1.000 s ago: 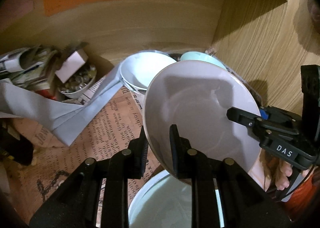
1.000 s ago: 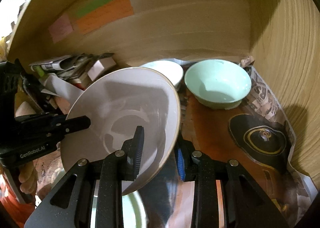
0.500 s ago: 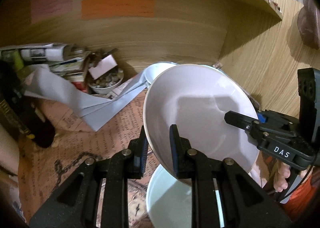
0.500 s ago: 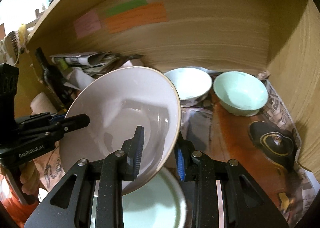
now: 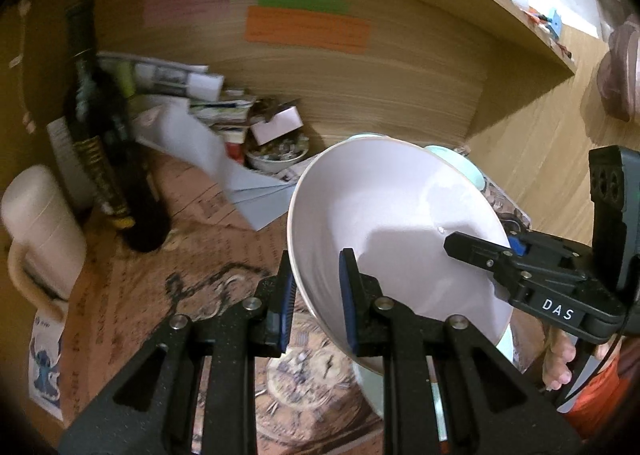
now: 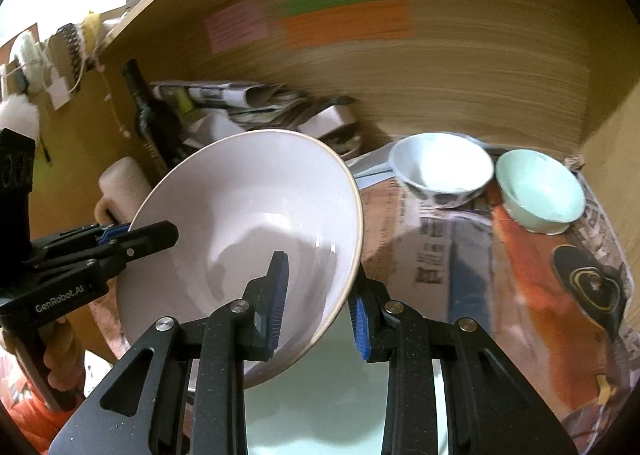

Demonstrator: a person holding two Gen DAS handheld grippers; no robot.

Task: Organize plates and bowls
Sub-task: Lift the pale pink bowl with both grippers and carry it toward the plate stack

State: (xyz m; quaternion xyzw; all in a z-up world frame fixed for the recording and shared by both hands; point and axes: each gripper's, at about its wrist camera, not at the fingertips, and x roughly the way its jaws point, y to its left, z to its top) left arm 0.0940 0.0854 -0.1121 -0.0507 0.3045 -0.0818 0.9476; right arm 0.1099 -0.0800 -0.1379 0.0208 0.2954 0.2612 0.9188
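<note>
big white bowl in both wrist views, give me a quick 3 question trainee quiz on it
1. True or false: both grippers grip the rim of the large white bowl.
2. Which dish stands farthest right in the right wrist view? A) the mint green bowl B) the patterned white bowl C) a red plate
3. Fill in: the dark ______ stands upright beside the cream mug.

Key: 1 true: left gripper, right gripper. 2 A. 3 bottle.
</note>
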